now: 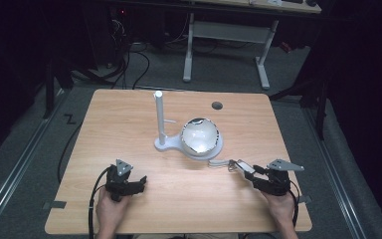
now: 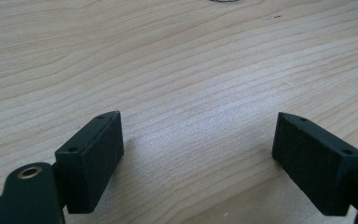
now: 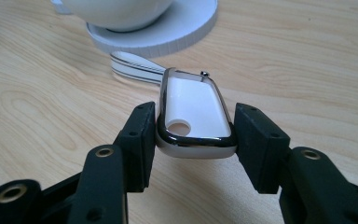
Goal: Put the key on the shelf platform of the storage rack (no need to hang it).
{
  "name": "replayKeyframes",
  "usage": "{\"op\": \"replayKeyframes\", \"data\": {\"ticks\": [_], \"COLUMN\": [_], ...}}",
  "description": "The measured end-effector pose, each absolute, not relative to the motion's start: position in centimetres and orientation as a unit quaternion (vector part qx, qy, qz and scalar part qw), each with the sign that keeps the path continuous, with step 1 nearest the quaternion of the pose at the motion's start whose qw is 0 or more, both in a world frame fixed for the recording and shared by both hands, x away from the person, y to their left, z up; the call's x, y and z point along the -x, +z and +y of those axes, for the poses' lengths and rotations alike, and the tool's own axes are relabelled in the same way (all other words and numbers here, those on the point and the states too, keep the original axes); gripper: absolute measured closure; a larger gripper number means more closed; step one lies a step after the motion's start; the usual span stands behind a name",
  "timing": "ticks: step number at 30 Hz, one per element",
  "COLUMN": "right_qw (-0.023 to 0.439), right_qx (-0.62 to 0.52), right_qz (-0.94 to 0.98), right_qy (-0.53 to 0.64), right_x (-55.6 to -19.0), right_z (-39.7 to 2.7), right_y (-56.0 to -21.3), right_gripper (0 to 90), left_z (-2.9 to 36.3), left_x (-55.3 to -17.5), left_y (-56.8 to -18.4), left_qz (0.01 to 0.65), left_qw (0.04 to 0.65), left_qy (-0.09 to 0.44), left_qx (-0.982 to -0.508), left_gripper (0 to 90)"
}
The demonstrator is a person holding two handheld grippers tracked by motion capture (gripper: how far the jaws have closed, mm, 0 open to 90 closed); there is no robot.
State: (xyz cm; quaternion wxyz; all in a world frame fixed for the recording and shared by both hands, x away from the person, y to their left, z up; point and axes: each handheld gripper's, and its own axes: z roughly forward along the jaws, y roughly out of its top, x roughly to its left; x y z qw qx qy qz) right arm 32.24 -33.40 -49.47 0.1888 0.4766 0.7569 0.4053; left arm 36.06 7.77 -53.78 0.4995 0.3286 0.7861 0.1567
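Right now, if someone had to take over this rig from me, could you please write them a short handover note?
Right gripper: shut on the white chrome-edged handle, whose strap runs toward the white stand.
Left gripper: open, holding nothing, low over the table.
Shiny bowl sits on the stand's round base, beside its upright post.
Done: handle gripped.
Left: probably carrying it to the stand; the goal isn't evident.

The bowl (image 3: 121, 11) is chopped off by the top edge in the right gripper view, so its rim and inside are out of frame there. The strap (image 3: 135, 67) disappears under the white base (image 3: 186, 28). Up top, the far desk (image 1: 229, 30) is cropped, and the dark sides are unreadable.
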Motion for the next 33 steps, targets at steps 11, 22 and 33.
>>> {"op": "replayKeyframes", "data": {"ticks": [11,22,33], "right_qw": [0.195,0.203,0.21], "right_qx": [-0.469,-0.458,-0.438], "right_qz": [0.746,0.741,0.737], "right_qy": [0.43,0.447,0.47], "right_x": [-31.6,-31.3,-31.3], "right_z": [-33.6,-33.6,-33.4], "right_y": [-47.6,-45.4,-42.9], "right_gripper": [51.2,51.5,51.6], "left_z": [7.8,7.8,7.8], "left_x": [-36.1,-36.1,-36.1], "left_y": [-53.8,-53.8,-53.8], "left_qz": [0.784,0.785,0.787], "left_qw": [0.5,0.499,0.499], "left_qy": [0.158,0.157,0.155], "left_qx": [-0.333,-0.331,-0.329], "left_gripper": [16.7,16.7,16.7]}}
